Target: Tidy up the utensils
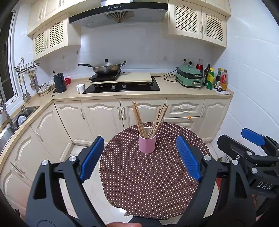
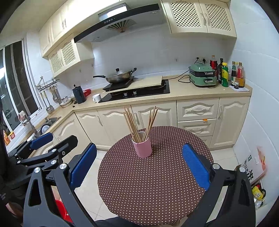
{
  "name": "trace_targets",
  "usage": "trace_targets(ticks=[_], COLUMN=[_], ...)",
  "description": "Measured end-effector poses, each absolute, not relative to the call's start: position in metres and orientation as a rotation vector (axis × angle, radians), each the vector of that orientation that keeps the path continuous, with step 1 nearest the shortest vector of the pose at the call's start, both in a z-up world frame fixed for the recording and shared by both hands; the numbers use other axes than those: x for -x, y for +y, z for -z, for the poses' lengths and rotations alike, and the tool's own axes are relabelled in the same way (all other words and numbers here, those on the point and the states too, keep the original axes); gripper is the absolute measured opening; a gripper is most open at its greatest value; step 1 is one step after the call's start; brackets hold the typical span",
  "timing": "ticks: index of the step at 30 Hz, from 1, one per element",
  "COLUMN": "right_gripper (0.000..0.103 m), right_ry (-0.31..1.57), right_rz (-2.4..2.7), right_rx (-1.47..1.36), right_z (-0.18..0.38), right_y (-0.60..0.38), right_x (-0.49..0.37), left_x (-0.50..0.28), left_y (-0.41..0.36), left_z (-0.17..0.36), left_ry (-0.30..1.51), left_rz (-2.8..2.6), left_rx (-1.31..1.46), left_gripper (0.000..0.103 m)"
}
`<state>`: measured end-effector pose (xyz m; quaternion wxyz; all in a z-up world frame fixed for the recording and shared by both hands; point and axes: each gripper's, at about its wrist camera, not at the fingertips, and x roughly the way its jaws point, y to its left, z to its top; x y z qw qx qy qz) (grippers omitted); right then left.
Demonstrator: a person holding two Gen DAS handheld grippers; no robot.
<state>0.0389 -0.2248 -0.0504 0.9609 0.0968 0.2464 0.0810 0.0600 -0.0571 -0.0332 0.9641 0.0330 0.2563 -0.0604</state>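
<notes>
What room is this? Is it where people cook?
Yes, it looks like a home kitchen. A wok sits on a stove under a range hood, a sink is by the window, and chopsticks stand in a pink cup.

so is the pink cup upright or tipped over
Upright: the pink cup stands on its base on the dotted table, chopsticks fanning out of its open top.

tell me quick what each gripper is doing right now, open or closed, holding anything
Left gripper: open, jaws wide apart, holding nothing.
Right gripper: open, jaws wide apart, holding nothing.
</notes>
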Motion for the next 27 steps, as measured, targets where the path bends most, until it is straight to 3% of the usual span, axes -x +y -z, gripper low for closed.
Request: trace_targets(ticks=[27], right_gripper=[0.095], right_ry=[0.517], right_rz=[-0.191], right_rx=[-0.194], right_z=[0.054], right_y=[-0.221], right_x=[-0.055], left_x=[-0.078], left_y=[-0.051], left_z=[0.038], left_ry=[0.547], left_rz=[0.123], left_rx=[-0.052], left_gripper=[0.084])
